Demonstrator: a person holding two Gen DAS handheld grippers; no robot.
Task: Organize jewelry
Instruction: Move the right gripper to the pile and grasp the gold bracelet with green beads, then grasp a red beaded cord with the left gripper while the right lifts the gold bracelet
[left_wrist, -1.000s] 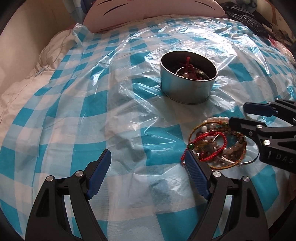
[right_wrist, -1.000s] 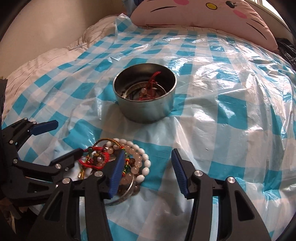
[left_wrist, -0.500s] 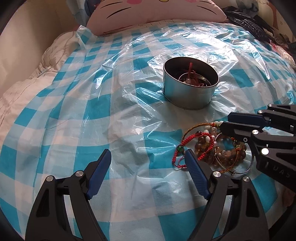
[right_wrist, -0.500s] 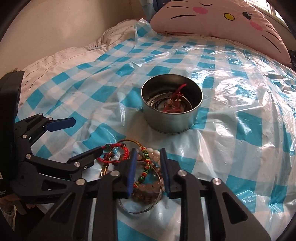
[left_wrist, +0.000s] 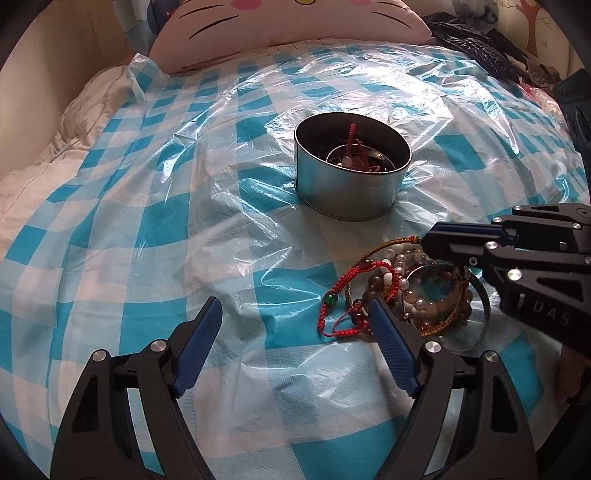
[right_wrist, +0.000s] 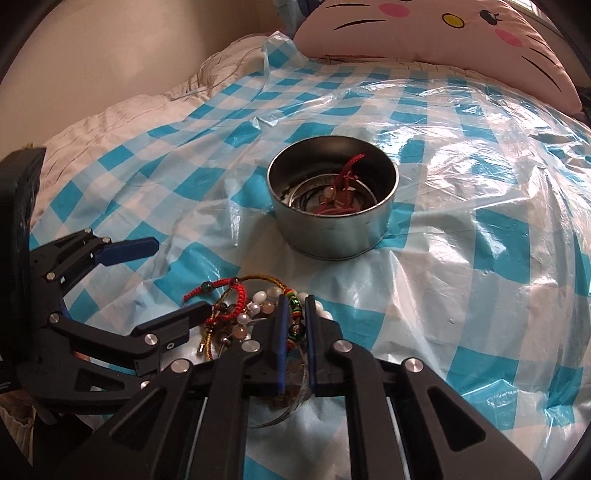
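Bed's crinkled plastic sheet (right_wrist: 461, 258) underneath, right tongs (right_wrist: 295, 325) pinching the beaded bracelet (right_wrist: 295, 326) should lift slowly, untangling, toward the tin (right_wrist: 332, 236); left tongs (left_wrist: 295, 332) spread.

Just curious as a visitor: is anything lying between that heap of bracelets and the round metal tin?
Nothing: between the bracelet pile and the tin there is only bare checkered plastic sheet. Both claw cameras show this gap.
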